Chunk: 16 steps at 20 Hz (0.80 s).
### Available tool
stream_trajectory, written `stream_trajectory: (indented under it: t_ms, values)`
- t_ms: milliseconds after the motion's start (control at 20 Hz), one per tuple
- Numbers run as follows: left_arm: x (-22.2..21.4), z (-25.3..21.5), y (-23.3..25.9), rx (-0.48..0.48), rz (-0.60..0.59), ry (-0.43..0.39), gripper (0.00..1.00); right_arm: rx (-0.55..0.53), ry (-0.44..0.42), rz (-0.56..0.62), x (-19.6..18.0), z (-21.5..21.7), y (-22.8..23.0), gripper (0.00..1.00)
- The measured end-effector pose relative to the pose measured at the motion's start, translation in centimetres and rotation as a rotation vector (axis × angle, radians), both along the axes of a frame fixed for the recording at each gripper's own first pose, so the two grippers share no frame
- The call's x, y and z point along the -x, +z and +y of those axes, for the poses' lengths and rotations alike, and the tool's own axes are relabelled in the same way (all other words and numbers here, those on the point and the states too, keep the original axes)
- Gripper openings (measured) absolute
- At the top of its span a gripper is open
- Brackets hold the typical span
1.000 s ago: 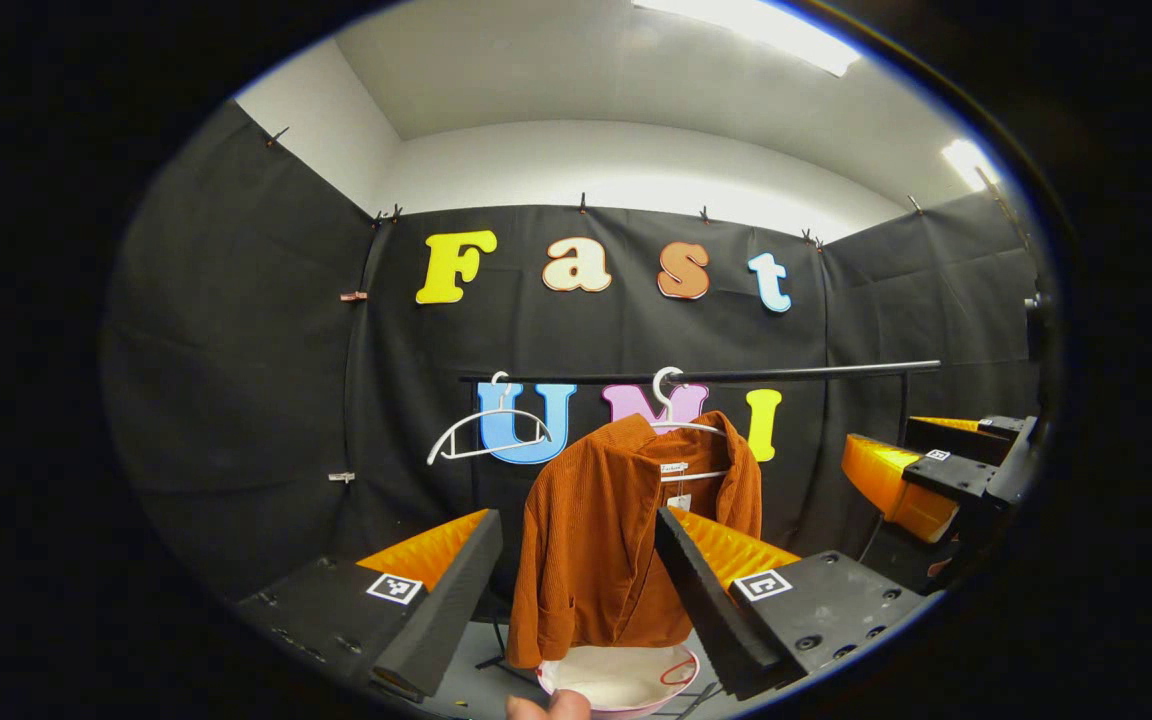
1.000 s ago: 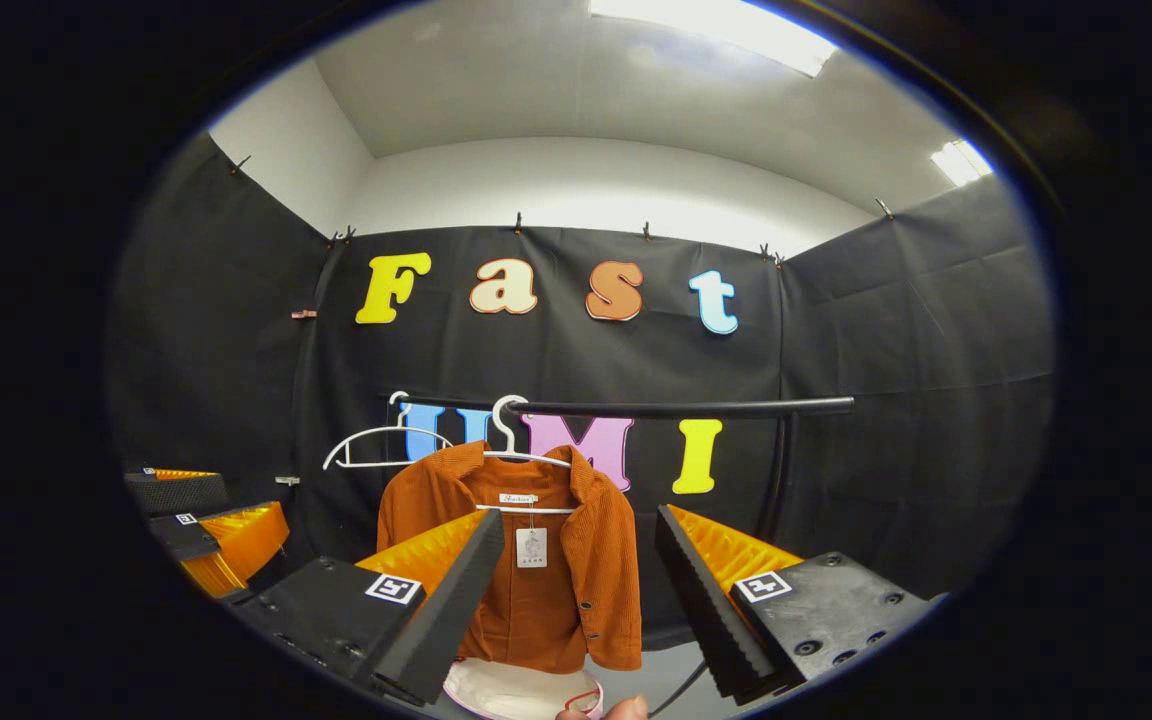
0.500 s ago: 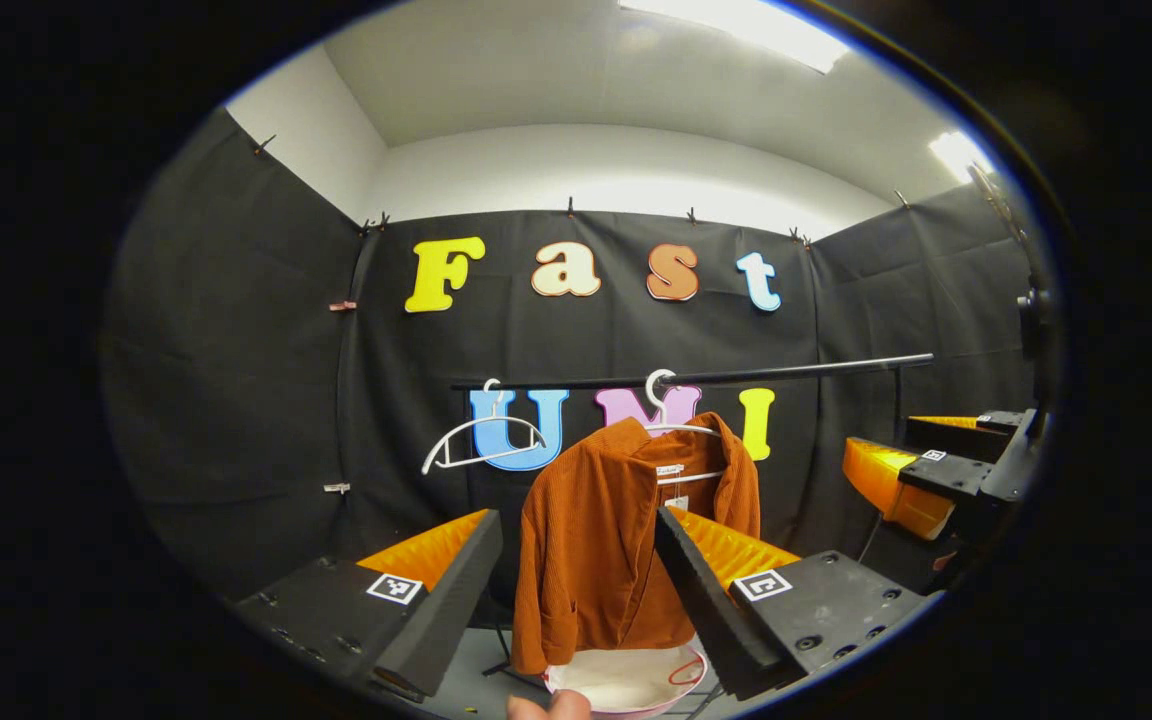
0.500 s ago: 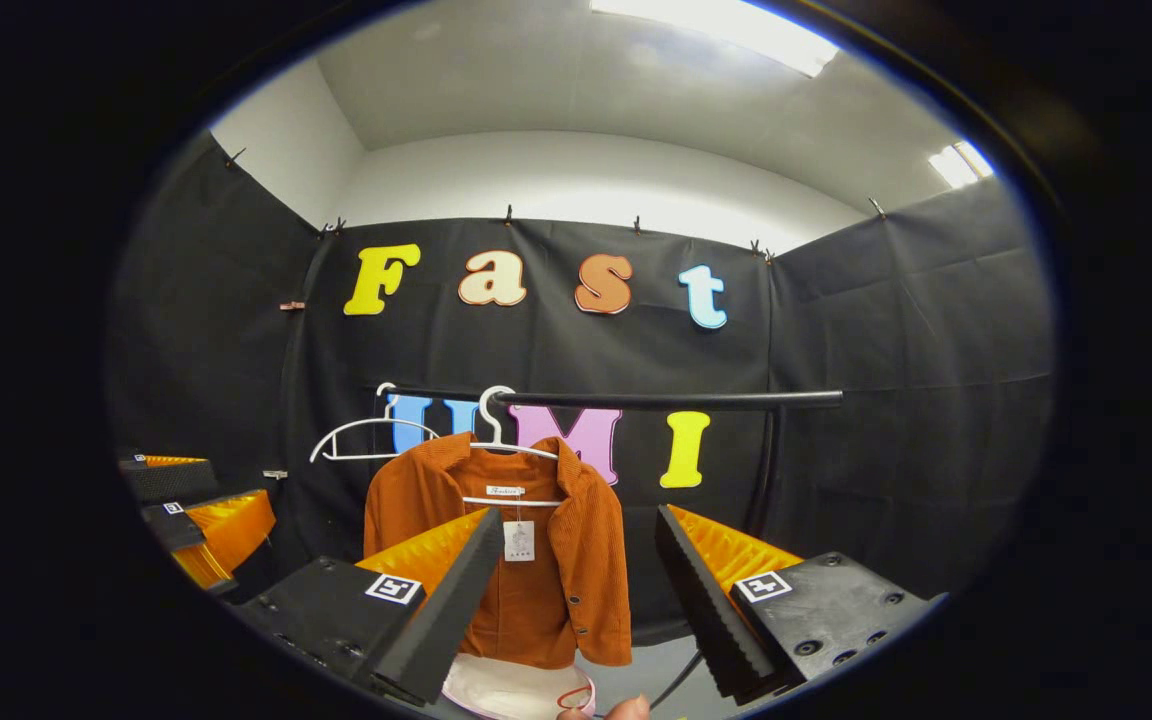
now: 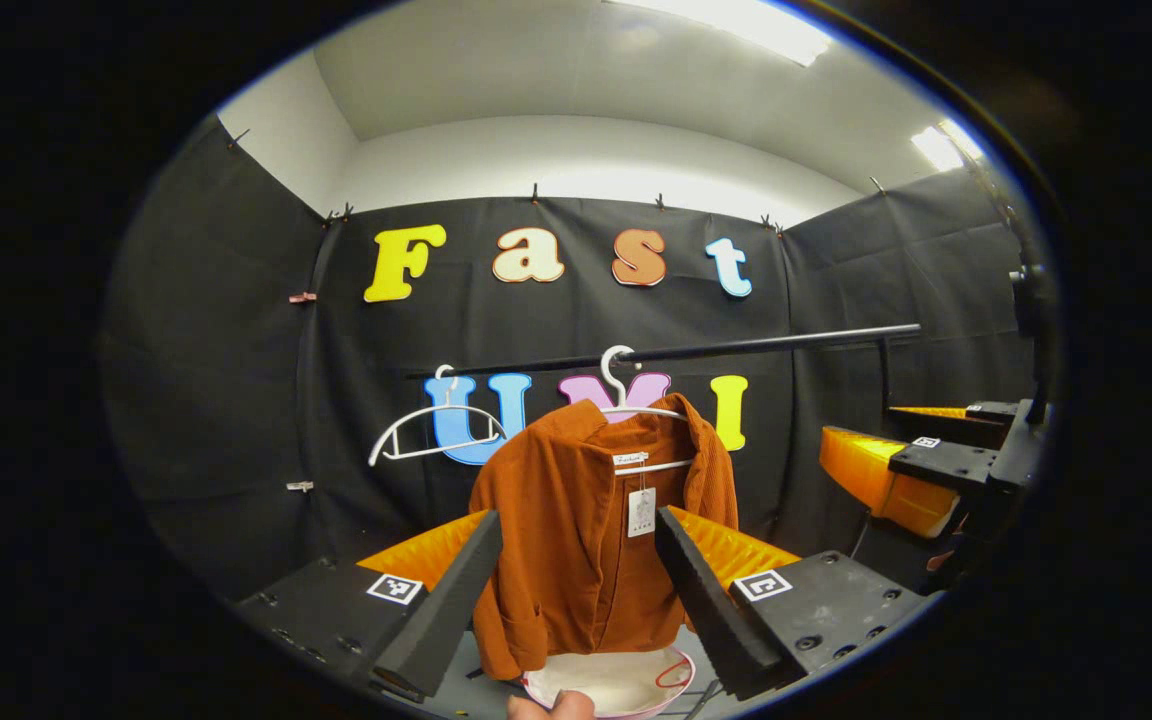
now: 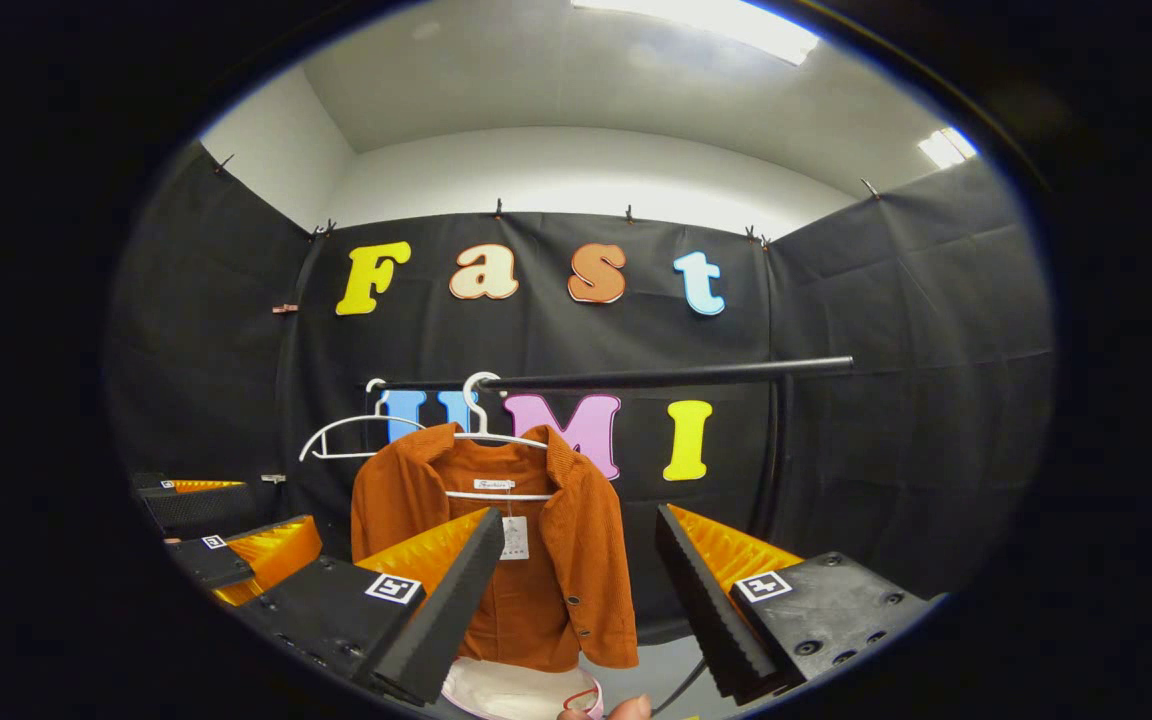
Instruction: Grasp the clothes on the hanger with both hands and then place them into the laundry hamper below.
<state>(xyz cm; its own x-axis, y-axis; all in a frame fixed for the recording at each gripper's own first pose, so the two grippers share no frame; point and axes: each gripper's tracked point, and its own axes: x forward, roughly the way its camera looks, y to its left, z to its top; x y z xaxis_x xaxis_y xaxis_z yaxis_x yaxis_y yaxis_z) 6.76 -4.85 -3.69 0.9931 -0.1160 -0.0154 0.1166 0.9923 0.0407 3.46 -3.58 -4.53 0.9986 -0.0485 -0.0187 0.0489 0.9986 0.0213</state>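
Note:
A rust-orange corduroy jacket (image 5: 586, 540) (image 6: 536, 570) hangs on a white hanger (image 5: 636, 405) (image 6: 486, 435) from a black rail (image 5: 736, 348) (image 6: 656, 378). Below it stands a white laundry hamper with a pink rim (image 5: 616, 685) (image 6: 511, 690). My left gripper (image 5: 576, 600) is open, short of the jacket, which shows between its fingers. My right gripper (image 6: 576, 600) is open too, with the jacket's right half between its fingers, farther off. The right gripper (image 5: 921, 470) also shows at the right of the left gripper view, the left gripper (image 6: 236, 545) at the lower left of the right gripper view.
An empty white hanger (image 5: 436, 430) (image 6: 346, 440) hangs on the rail left of the jacket. A black upright post (image 6: 771, 450) carries the rail's right end. A fingertip (image 5: 551, 706) (image 6: 606, 710) shows at the bottom edge of each view.
Both grippers have shifted; the jacket has slid left in both views and looks a little larger in the left gripper view. The jaws have stayed open.

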Motion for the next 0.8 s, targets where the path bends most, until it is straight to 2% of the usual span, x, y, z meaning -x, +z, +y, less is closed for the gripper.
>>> stream_trajectory:
  t_ms: [150, 400, 550, 600, 650, 700, 800]
  values:
    - [-5.1, -0.5, -1.9, -0.006, 0.007, 0.044, 0.99, -0.024, 0.019, 0.019, -2.4, -1.0, -2.5, 0.98]
    - [-13.5, -2.2, -5.4, -0.046, 0.016, 0.091, 0.98, -0.037, 0.057, 0.045, -7.4, -2.0, -6.2, 0.98]
    - [-17.2, -2.3, -7.0, -0.079, 0.009, 0.137, 0.96, -0.042, 0.102, 0.051, -9.9, -1.4, -7.7, 0.99]
    - [-18.2, -2.1, -7.4, -0.093, 0.005, 0.155, 0.99, -0.047, 0.115, 0.052, -10.7, -1.2, -8.1, 0.99]
    - [-19.2, -1.8, -8.1, -0.103, 0.01, 0.173, 0.96, -0.051, 0.122, 0.055, -11.5, -1.0, -8.5, 0.96]
    - [-20.1, -1.6, -8.7, -0.101, 0.02, 0.179, 0.96, -0.049, 0.132, 0.061, -12.1, -0.8, -9.0, 0.99]
    - [-21.6, -1.4, -9.7, -0.076, 0.037, 0.173, 0.93, -0.042, 0.151, 0.067, -13.4, -0.2, -9.9, 0.96]
